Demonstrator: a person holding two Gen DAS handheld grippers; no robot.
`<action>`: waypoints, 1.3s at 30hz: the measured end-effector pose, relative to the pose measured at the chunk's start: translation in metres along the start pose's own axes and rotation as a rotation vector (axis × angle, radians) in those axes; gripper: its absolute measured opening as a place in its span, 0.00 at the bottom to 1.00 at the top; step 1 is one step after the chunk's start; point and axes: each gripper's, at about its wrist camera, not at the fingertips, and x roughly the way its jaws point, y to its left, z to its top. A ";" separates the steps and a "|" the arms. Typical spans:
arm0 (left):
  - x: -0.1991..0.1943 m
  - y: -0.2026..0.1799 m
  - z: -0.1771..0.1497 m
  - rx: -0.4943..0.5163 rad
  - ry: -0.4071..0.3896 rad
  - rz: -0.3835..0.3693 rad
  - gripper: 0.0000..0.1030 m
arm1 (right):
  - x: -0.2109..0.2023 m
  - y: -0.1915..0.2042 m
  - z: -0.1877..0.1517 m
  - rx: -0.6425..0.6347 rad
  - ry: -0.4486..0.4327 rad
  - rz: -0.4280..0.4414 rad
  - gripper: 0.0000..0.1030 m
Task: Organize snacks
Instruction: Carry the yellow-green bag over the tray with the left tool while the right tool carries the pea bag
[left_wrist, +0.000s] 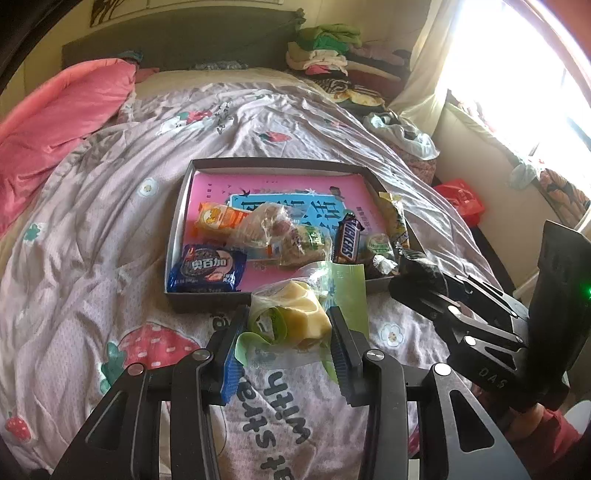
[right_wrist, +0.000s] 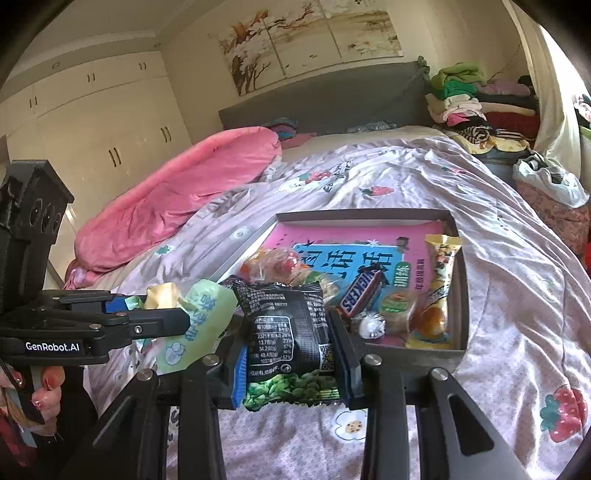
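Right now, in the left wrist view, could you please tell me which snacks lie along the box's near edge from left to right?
Blue cookie pack → held green-wrapped pastry → Snickers bar → yellow packet by the box right wall.

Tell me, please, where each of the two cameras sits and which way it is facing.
Left wrist: behind the left gripper, facing the headboard over the snack box; it holds a green-wrapped pastry, with the right gripper at right.
Right wrist: behind the right gripper, facing the headboard and wardrobe; it holds a black pea packet, with the left gripper and a hand at left.
Shared: box, Snickers bar, bed.
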 end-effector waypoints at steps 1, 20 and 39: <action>0.000 -0.001 0.001 0.000 0.000 -0.001 0.42 | -0.001 -0.002 0.001 0.005 -0.002 -0.004 0.36; 0.016 -0.018 0.016 0.010 -0.001 -0.049 0.42 | -0.022 -0.038 0.009 0.079 -0.072 -0.123 0.36; 0.039 -0.027 0.038 -0.014 -0.013 -0.053 0.42 | -0.026 -0.069 0.011 0.168 -0.099 -0.200 0.36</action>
